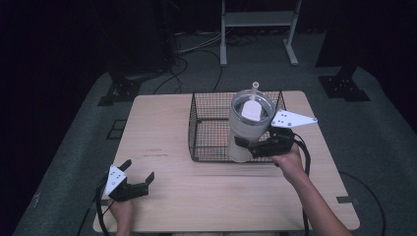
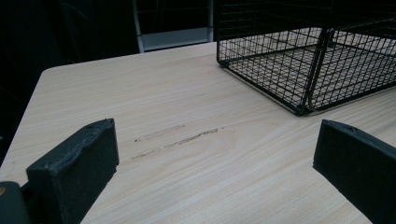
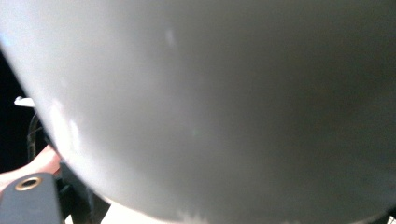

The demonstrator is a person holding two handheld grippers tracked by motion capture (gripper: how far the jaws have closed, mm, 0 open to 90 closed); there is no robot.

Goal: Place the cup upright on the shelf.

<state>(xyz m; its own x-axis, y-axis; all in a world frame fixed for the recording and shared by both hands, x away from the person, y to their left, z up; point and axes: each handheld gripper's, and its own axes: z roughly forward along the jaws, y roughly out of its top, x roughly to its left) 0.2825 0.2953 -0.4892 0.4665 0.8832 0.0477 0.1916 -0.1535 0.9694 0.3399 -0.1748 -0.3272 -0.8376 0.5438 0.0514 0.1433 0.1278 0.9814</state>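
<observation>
R gripper (image 1: 249,147) clamped on tall white plastic tumbler w/ clear lid + straw (image 1: 248,125), held over near edge of black wire basket (image 1: 206,128); L gripper (image 1: 135,178) jaws spread, empty, over light wood table (image 1: 206,196).

There is one table (image 1: 162,128), a light wooden one. On it stands one black wire basket (image 1: 209,129), toward the far right corner. There is one white tumbler (image 1: 247,129), with one lid (image 1: 253,109) on top and one straw (image 1: 255,90) poking up through it. I count two grippers: the left gripper (image 1: 139,178) by the near left corner, and the right gripper (image 1: 252,147) at the tumbler. Two hands hold them, one each.
</observation>
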